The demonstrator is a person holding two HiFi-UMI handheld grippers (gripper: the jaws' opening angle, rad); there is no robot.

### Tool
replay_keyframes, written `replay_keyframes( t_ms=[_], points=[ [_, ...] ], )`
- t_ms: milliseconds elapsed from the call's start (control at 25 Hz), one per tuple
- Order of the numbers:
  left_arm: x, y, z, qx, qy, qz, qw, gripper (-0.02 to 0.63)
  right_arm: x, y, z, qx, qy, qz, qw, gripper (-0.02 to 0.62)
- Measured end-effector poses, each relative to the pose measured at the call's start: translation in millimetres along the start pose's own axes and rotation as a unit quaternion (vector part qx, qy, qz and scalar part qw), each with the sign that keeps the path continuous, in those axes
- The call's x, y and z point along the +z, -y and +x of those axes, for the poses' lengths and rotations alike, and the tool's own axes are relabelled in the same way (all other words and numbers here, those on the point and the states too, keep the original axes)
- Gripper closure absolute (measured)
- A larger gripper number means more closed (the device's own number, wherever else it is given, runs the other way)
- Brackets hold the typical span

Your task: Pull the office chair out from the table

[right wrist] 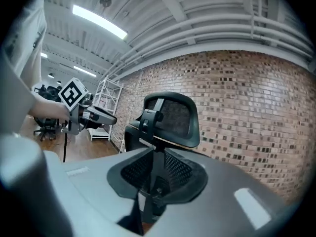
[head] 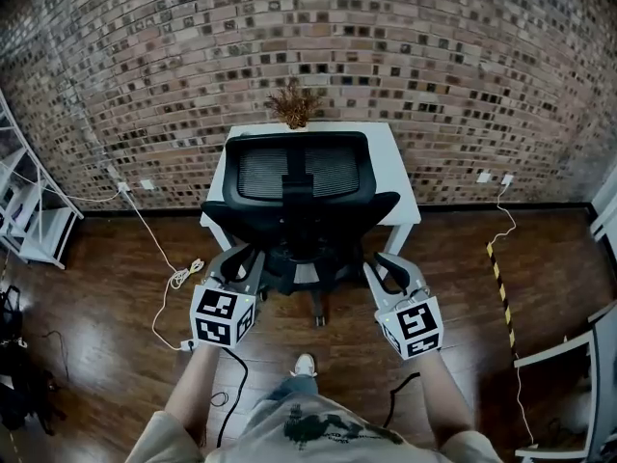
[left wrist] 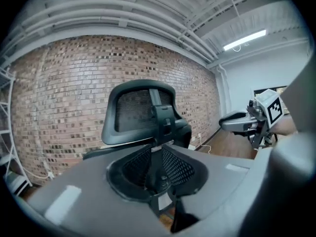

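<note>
Black mesh-backed office chair point(head: 255, 174), rough brick wall point(head: 405, 46), glossy wood floor point(head: 96, 302)

The head camera looks steeply down from above the near floor onto the office chair point(head: 299, 186) and the far brick wall point(head: 386, 56). Cameras on the left gripper point(head: 239, 263) and right gripper point(head: 386, 268) sit low and close behind the chair. They face far and nearly level. All three views share the chair and wall.

The office chair point(head: 301, 196) stands before the table point(head: 393, 162), wall point(head: 434, 66) behind both.
</note>
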State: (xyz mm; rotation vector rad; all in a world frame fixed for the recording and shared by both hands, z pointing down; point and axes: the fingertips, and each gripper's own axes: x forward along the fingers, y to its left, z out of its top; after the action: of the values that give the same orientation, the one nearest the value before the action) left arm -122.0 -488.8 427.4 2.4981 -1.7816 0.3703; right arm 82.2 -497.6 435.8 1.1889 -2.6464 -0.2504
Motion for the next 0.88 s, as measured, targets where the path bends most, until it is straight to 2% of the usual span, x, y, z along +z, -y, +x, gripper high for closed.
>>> replay_keyframes(
  t_ms=[280,560,720,880],
  points=[
    [22.3,-82.0,10.2,0.025,0.027,0.033,0.9988,0.471,16.4,41.2,40.9,0.021,-0.005,-0.088,0.996,0.482],
    [11.5,-127.5,33.2,-0.007,0.001,0.119,0.9929,0.418,10.2,76.0,73.3,0.037,-0.038,-0.144,0.988,0.42],
    [-1.4,-137.2,47.7,-0.048,-0.032,0.173,0.9833,0.385,5.8,86.9,88.6,0.055,-0.055,-0.153,0.985,0.393],
    [-5.0,-146.0,63.8,-0.066,-0.055,0.231,0.9691,0.331,-11.1,91.6,102.5,0.091,-0.106,-0.192,0.971,0.33]
  ],
)
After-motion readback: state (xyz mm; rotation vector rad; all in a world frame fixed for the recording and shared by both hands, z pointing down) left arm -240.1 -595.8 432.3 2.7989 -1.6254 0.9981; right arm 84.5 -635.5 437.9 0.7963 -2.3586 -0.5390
